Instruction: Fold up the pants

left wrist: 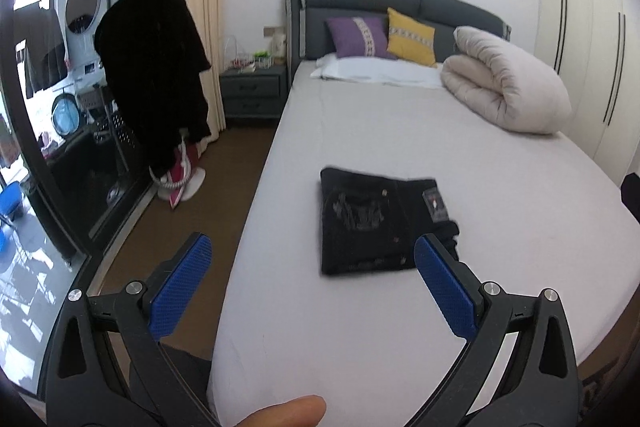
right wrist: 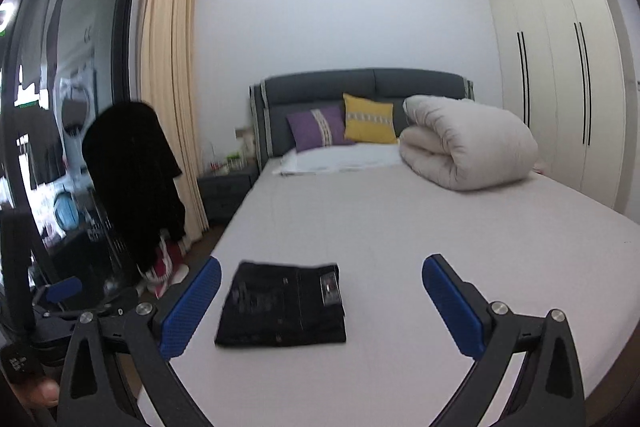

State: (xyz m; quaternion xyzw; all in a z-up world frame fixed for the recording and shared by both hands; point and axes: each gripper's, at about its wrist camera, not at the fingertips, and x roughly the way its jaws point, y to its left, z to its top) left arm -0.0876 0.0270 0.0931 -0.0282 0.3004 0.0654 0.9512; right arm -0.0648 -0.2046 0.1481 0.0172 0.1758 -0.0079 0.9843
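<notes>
Bedroom; bed (left wrist: 400, 327) under plain pale sheet, two cushions (left wrist: 356, 37) and one rolled duvet (left wrist: 508, 83) at headboard end. One pair of black pants (left wrist: 376, 223), folded to a compact rectangle, near foot of bed, bare sheet all round. Left hand-held gripper (left wrist: 316, 283) and right hand-held gripper (right wrist: 322, 301) both spread wide, empty, clear of pants.
</notes>
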